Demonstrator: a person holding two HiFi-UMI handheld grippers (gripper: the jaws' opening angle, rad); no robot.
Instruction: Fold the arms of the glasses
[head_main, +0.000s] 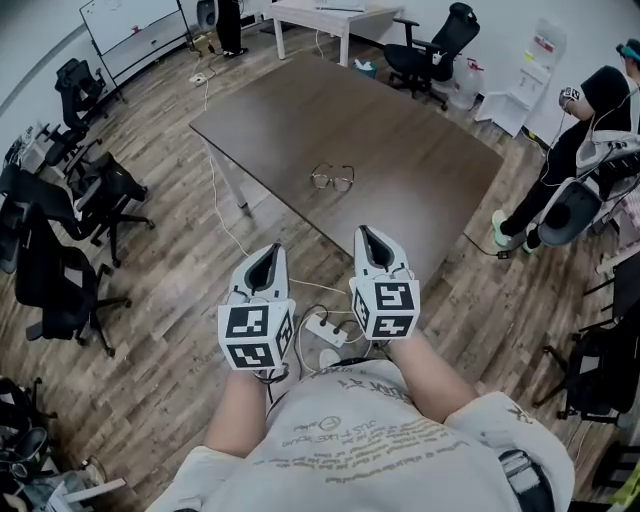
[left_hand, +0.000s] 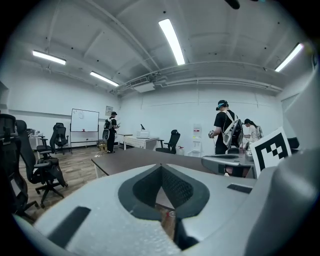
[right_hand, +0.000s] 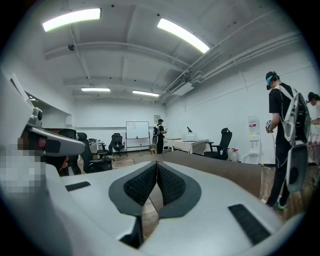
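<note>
Glasses (head_main: 332, 179) on table (head_main: 410, 140), well beyond left tongs (head_main: 267, 252) and right tongs (head_main: 369, 234)

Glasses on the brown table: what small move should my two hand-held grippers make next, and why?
Probably carry both forward over the table toward the glasses. The left hand-held gripper and the right hand-held gripper are both shut and empty. They are held short of the table's near edge, and the glasses lie untouched farther in.

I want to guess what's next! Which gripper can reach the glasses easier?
Right, probably: the right gripper sits nearer the glasses than the left gripper. Both are shut, short of the table.
</note>
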